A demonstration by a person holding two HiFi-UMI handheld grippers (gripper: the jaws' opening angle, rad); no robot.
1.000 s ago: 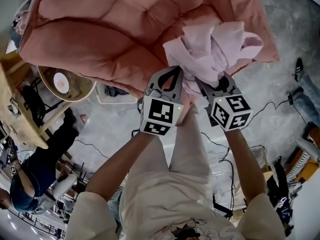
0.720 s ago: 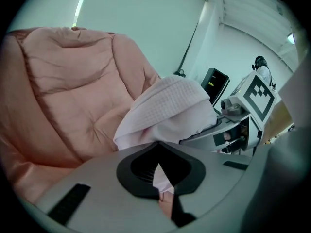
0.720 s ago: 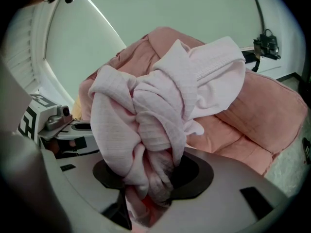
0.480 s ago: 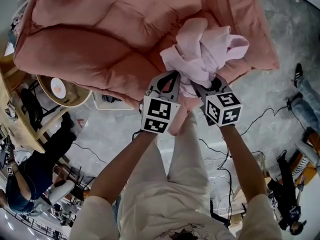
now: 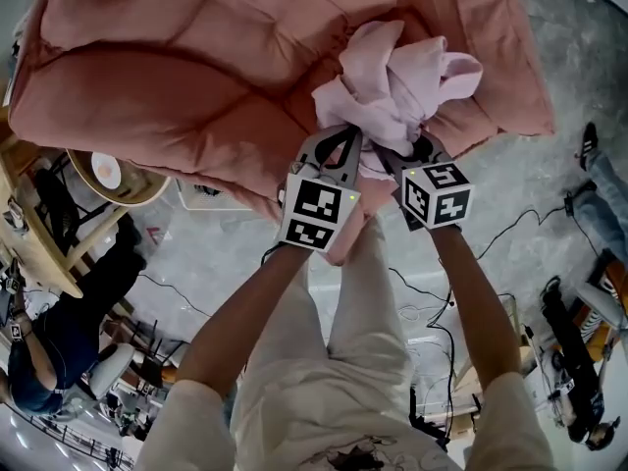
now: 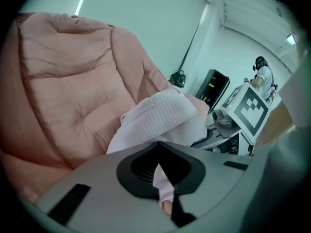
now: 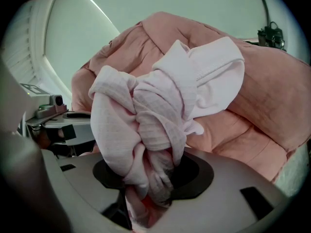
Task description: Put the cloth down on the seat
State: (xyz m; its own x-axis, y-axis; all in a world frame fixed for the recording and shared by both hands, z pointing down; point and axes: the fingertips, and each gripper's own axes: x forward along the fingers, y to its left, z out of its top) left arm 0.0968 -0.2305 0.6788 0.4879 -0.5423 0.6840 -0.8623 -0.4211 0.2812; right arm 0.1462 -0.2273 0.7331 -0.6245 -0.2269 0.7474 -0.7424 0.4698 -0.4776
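A bunched pale pink cloth hangs over the front of the big salmon-pink cushioned seat. Both grippers grip its lower edge. My left gripper is shut on a thin fold of the cloth, which runs down between its jaws. My right gripper is shut on a thick twisted wad of the cloth, which fills its jaws. The seat cushion lies right behind the cloth. The right gripper's marker cube shows in the left gripper view.
A round wooden side table stands left of the seat. Cables trail over the grey floor. A seated person is at lower left, and other people's legs at the right edge.
Both grippers have sunk with the cloth, bringing it lower and closer onto the seat's front cushion. The grips are unchanged.
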